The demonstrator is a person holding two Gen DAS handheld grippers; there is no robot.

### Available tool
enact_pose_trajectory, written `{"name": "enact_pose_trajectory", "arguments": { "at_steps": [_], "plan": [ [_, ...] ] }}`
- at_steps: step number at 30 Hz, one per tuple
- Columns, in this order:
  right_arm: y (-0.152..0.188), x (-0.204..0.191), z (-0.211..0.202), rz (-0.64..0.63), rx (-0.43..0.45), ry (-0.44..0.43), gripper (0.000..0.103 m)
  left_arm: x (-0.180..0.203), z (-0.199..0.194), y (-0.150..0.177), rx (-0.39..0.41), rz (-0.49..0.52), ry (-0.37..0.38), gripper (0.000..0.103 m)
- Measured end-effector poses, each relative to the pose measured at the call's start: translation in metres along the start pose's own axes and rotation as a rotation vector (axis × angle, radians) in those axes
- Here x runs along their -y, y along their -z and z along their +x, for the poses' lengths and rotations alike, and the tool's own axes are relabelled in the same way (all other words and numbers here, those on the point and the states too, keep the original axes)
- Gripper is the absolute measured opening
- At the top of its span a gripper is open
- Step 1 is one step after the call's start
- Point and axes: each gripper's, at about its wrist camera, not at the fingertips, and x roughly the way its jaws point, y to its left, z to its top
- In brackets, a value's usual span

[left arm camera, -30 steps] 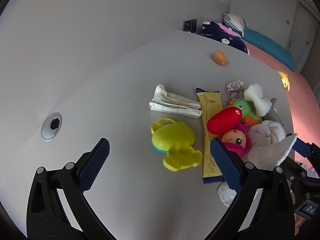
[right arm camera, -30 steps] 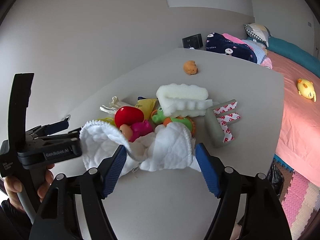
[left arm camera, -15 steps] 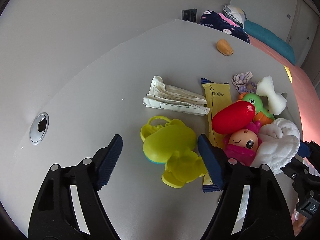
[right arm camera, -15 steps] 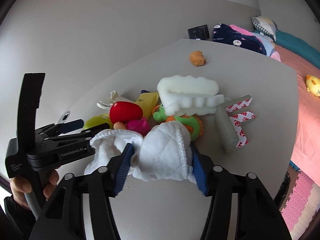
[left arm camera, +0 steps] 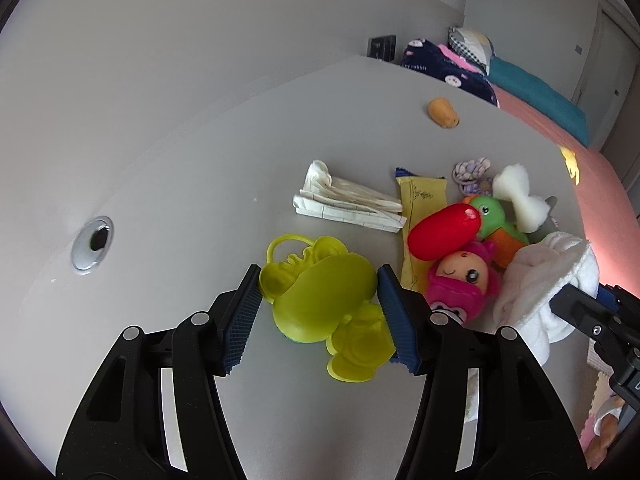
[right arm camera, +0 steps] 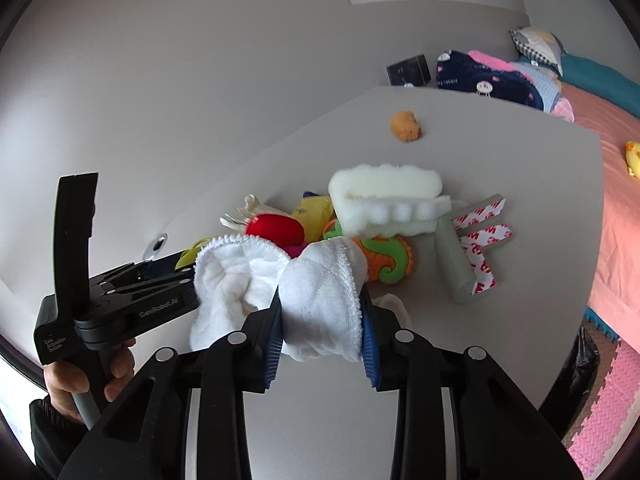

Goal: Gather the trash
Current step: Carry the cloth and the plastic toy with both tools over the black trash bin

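Observation:
My left gripper (left arm camera: 319, 271) is closing, and its blue pads touch both sides of a yellow-green plastic toy (left arm camera: 324, 300) lying on the white table (left arm camera: 180, 184). My right gripper (right arm camera: 320, 293) is also closing and squeezes a bunched white cloth (right arm camera: 320, 312) between its pads. Behind the toy lie folded paper (left arm camera: 344, 204) and a yellow wrapper (left arm camera: 420, 200). Beside the cloth are a white foam block (right arm camera: 384, 200) and a grey strip with red-printed tape backing (right arm camera: 480, 236).
A red capsule toy (left arm camera: 444, 230), a pink doll (left arm camera: 460, 280) and a green-orange seahorse (right arm camera: 384, 256) crowd the pile. A small orange toy (left arm camera: 442, 112) sits at the far side. A cable hole (left arm camera: 92, 242) is at the left. A bed (right arm camera: 616, 184) borders the table's right edge.
Both pairs of jaws have narrowed. The left gripper has come forward around the yellow-green toy. The right gripper has closed on the white cloth and bunched it up.

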Motion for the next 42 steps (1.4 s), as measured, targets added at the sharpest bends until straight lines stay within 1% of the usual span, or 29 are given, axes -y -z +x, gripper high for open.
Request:
{"name": "enact_pose_trajectory", "arguments": {
  "at_steps": [5, 9, 19, 22, 31, 42],
  "plan": [
    [-0.004, -0.004, -0.025, -0.006, 0.049, 0.001, 0.035, 0.001, -0.029, -0.002, 0.051, -0.013, 0.003, 0.057],
    [-0.005, 0.001, -0.048, 0.000, 0.088, 0.014, 0.035, 0.012, -0.044, -0.004, 0.077, -0.006, 0.015, 0.057],
    [-0.003, 0.040, -0.095, 0.035, 0.153, 0.087, 0.035, 0.067, -0.058, -0.006, 0.111, 0.050, 0.078, 0.057],
    [-0.001, 0.056, -0.107, 0.053, 0.166, 0.110, 0.035, 0.087, -0.059, -0.007, 0.114, 0.065, 0.101, 0.057],
    [0.007, 0.108, -0.142, 0.128, 0.203, 0.184, 0.036, 0.158, -0.053, -0.011, 0.110, 0.156, 0.177, 0.057],
    [0.015, 0.180, -0.178, 0.236, 0.232, 0.299, 0.037, 0.247, -0.034, -0.018, 0.078, 0.276, 0.277, 0.058]
  ]
}}
